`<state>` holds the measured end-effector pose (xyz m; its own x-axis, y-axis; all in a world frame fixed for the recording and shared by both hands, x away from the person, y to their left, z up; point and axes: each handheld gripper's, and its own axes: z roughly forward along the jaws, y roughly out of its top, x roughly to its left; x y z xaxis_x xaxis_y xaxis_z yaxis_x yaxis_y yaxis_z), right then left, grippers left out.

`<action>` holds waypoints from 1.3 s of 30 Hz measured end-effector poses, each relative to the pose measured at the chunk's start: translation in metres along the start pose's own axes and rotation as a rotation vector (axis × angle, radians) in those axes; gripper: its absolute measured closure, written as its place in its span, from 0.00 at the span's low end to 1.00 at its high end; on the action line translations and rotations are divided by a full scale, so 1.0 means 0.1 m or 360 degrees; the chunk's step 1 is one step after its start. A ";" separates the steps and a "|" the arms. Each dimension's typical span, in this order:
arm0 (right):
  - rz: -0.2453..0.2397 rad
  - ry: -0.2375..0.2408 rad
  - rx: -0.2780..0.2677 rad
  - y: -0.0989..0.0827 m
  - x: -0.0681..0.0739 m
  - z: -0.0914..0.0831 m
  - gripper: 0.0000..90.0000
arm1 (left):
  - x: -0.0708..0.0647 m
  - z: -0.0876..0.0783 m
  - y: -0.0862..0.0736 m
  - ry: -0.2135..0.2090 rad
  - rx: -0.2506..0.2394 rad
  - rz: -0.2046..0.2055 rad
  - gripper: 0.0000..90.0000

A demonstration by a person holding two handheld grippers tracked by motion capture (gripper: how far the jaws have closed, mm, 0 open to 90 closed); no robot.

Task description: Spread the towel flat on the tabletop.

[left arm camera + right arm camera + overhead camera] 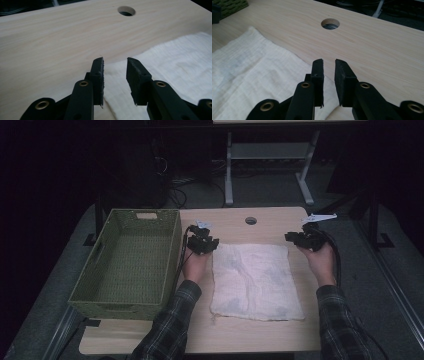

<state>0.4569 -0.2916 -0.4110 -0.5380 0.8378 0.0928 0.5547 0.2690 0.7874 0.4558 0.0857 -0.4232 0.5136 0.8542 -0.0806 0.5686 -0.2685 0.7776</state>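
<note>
Partly cut off by both views' edges, the cloth (175, 62) beneath parted fingers (98, 72).

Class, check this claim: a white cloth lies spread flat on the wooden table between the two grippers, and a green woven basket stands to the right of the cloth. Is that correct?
Not quite. The green woven basket stands to the left of the white cloth, beside the left gripper, as the high view shows. The rest holds: the cloth lies spread flat on the wooden table between the left gripper and the right gripper.
</note>
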 end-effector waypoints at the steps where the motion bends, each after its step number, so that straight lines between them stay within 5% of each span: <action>1: -0.0010 0.0001 -0.0009 -0.01 0.03 -0.02 0.86 | -0.04 -0.03 -0.04 -0.0024 0.0010 0.0025 0.73; 6: -0.0032 0.0041 -0.0009 -0.10 0.14 -0.09 0.86 | -0.10 -0.12 -0.14 -0.0087 0.0030 0.0062 0.73; 19: -0.0076 0.0121 0.0049 -0.64 0.59 -0.39 0.91 | -0.51 -0.52 -0.67 -0.0304 0.0099 0.0334 0.79; 26: -0.0089 0.0146 0.0114 -0.92 0.83 -0.63 1.00 | -0.71 -0.62 -0.96 -0.0479 0.0165 0.0476 0.99; 31: -0.0102 0.0152 0.0147 -1.11 0.98 -0.81 1.00 | -0.81 -0.76 -1.16 -0.0439 0.0217 0.0570 1.00; 39: -0.0073 0.0154 0.0233 -1.44 1.07 -0.98 1.00 | -0.79 -0.92 -1.40 -0.0482 0.0223 0.0520 0.99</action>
<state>0.2573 -0.2870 -0.4549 -0.6195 0.7753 0.1228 0.6109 0.3780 0.6957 0.2762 0.0966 -0.4678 0.8328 0.5522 -0.0403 0.4166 -0.5770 0.7026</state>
